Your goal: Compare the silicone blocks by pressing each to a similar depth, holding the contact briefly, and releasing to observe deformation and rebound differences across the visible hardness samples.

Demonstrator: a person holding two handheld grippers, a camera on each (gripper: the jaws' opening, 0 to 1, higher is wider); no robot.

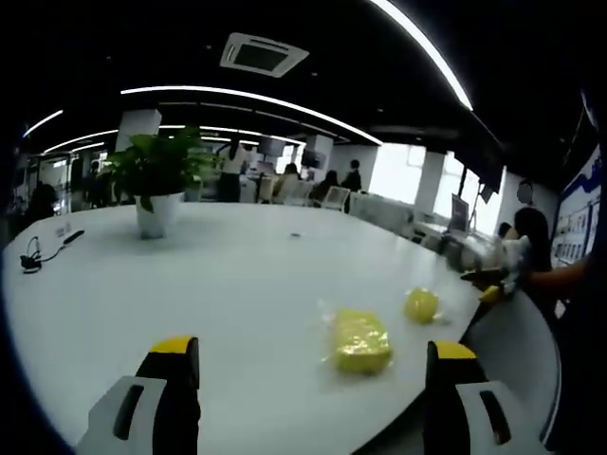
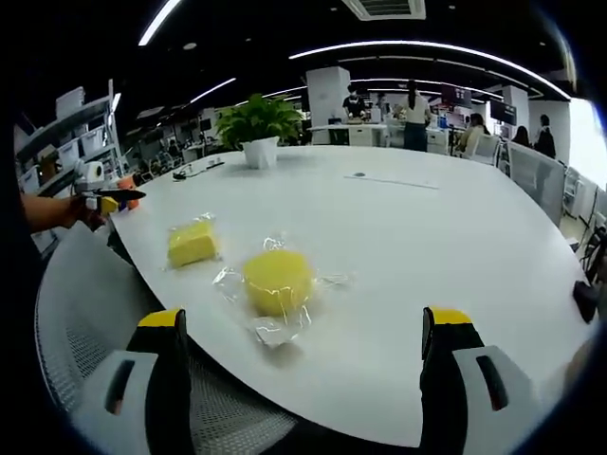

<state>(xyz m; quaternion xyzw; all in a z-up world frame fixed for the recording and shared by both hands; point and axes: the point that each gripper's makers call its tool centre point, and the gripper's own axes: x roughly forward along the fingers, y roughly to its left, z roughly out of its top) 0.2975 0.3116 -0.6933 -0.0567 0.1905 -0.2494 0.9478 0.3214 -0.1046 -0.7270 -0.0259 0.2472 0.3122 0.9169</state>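
In the left gripper view, my left gripper [image 1: 311, 379] hangs over the large white oval table [image 1: 218, 284] with its yellow-tipped jaws spread wide and nothing between them. The rectangular yellow silicone block in clear wrap [image 1: 359, 340] lies on the table near its edge, ahead of the jaws, and the round yellow silicone block in clear wrap [image 1: 421, 304] sits just beyond it. A potted green plant in a white pot [image 1: 157, 180] stands far across the table.

In the right gripper view, my right gripper [image 2: 308, 374] is also spread wide and empty, above the table edge [image 2: 398, 265]. The round block [image 2: 277, 282] lies closest; the rectangular block [image 2: 193, 243] sits beside it, apart. The plant [image 2: 258, 128] stands far behind them.
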